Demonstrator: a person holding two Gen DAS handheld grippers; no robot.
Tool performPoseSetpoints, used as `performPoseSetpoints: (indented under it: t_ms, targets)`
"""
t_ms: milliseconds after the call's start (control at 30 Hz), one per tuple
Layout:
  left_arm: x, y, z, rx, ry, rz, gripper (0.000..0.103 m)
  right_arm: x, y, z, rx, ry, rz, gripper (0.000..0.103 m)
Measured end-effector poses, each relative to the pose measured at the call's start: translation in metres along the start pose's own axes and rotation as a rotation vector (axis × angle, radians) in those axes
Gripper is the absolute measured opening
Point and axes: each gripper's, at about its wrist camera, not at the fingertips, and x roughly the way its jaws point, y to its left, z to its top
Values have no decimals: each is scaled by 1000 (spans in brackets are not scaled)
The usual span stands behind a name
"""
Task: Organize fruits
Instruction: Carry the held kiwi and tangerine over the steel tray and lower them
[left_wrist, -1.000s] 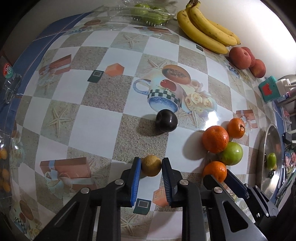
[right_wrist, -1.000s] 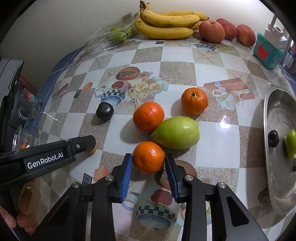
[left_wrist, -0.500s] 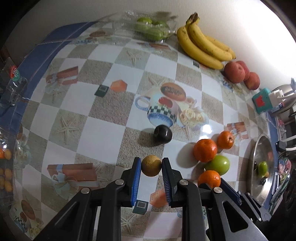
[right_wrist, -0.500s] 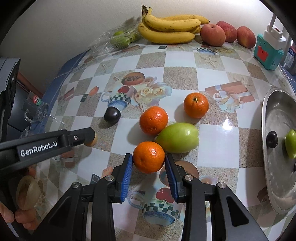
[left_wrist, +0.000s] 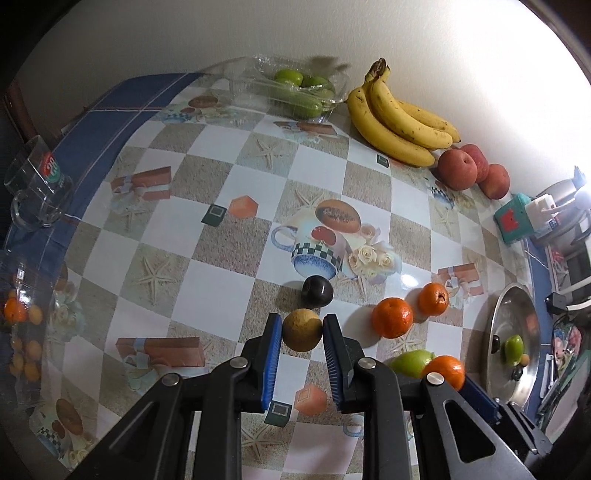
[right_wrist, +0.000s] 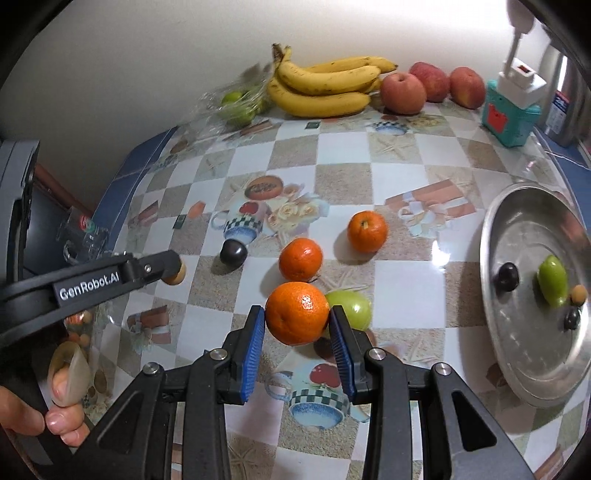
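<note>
My left gripper is clamped on a small brown fruit and my right gripper on an orange, both apparently lifted clear of the table. I should keep both grips firm and carry level, clearing the green fruit just behind the orange. Farther off, the bagged green fruits blur under plastic, and I cannot identify the brown fruit.

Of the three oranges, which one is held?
The nearest orange, clamped in the right hand-held gripper beside the green fruit; the other two sit free.
</note>
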Motion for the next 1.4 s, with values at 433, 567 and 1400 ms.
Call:
performPoseSetpoints:
  t_ms: [433, 567, 1400]
  targets:
    - [-3, -31, -6, 47, -14, 60, 25, -24, -50, 9, 111, -46, -38, 37]
    - [-5, -49, -10, 88, -21, 64, 25, -34, -71, 8, 150, -61, -59, 37]
    - [0, -201, -62, 403, -37, -15, 25, -81, -211, -7, 471, -117, -184, 37]
